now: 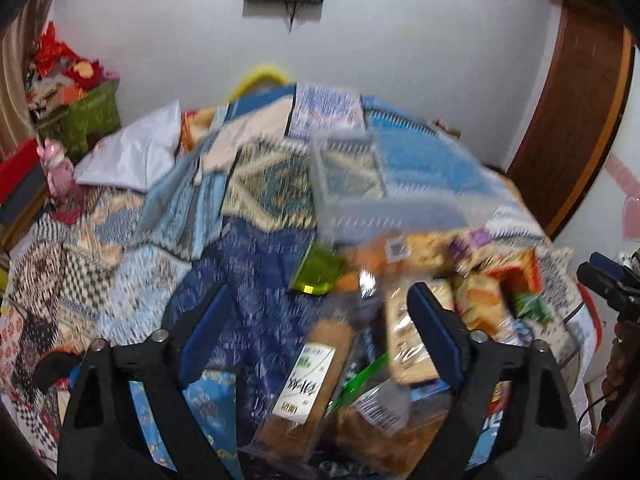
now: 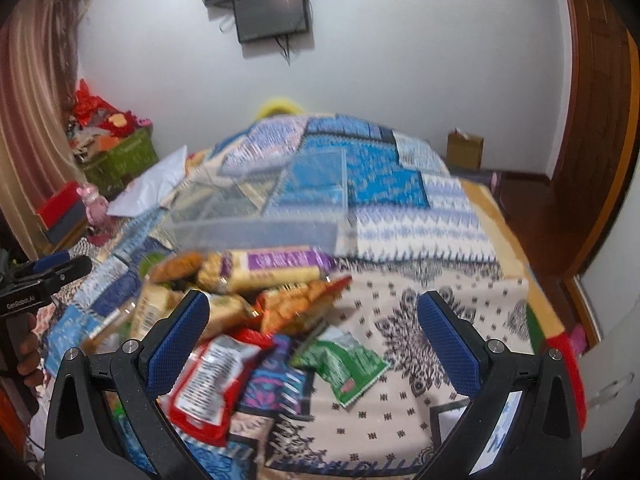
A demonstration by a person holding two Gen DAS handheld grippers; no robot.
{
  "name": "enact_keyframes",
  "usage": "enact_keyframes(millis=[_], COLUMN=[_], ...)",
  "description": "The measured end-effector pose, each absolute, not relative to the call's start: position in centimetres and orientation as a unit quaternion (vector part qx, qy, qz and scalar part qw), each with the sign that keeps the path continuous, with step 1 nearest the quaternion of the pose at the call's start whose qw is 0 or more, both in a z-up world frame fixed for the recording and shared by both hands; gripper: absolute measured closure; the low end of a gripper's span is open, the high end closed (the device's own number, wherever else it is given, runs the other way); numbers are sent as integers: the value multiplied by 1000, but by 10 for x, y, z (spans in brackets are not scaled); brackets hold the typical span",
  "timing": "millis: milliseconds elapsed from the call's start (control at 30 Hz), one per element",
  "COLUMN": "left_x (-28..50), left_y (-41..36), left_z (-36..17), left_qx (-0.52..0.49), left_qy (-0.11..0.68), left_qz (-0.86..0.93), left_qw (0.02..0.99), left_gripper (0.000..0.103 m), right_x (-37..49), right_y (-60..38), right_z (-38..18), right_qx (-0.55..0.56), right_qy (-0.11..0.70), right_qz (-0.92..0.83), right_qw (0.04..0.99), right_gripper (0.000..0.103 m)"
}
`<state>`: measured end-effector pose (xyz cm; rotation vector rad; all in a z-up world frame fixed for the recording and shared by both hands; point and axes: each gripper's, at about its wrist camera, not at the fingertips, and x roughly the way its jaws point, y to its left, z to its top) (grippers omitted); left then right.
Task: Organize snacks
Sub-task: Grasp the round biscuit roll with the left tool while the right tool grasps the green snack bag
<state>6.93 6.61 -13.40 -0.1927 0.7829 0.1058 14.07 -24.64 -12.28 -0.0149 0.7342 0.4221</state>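
Observation:
A pile of snack packets [image 2: 248,304] lies on a patterned bedspread, also in the left wrist view [image 1: 400,320]. A clear plastic bin [image 2: 260,208] stands just behind the pile; it also shows in the left wrist view [image 1: 360,184]. My left gripper [image 1: 320,320] is open above the pile's left side, over a brown packet with a white label [image 1: 316,372]. My right gripper [image 2: 316,328] is open over the pile's right side, with a green packet [image 2: 344,364] and a red packet [image 2: 204,380] between its fingers. Both views are blurred.
The bed [image 2: 420,300] fills the middle of the room. A white pillow [image 1: 132,152] lies at its far left. Green crates [image 2: 124,160] with clutter stand by the curtain. A wooden door [image 2: 592,120] is at the right. A screen [image 2: 272,12] hangs on the wall.

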Motion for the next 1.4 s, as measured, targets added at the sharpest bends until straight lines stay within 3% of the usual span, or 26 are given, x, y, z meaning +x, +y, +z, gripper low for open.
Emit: enact_keyframes(millis=[100, 233, 700, 867, 1133, 1400], left_x=[73, 75, 84, 90, 88, 91], left_y=[70, 71, 73, 72, 75, 81], left_z=[-149, -164, -196, -201, -206, -213], left_qx=[-100, -103, -127, -130, -126, -132], left_qy=[407, 429, 474, 479, 481, 490], left_qz=[48, 39, 21, 19, 33, 31], left_qw=[907, 896, 871, 868, 867, 861], left_gripper=[26, 34, 43, 54, 57, 59], right_x=[147, 159, 169, 166, 177, 179], right_y=[-250, -249, -249, -258, -253, -243], right_z=[-136, -151, -168, -161, -180, -194], right_qx=[-3, 3, 25, 24, -11, -44], right_qy=[377, 401, 441, 436, 459, 465], right_qz=[204, 211, 258, 248, 237, 231], right_qw=[903, 891, 859, 865, 856, 854], right_gripper=[1, 14, 14, 14, 15, 39])
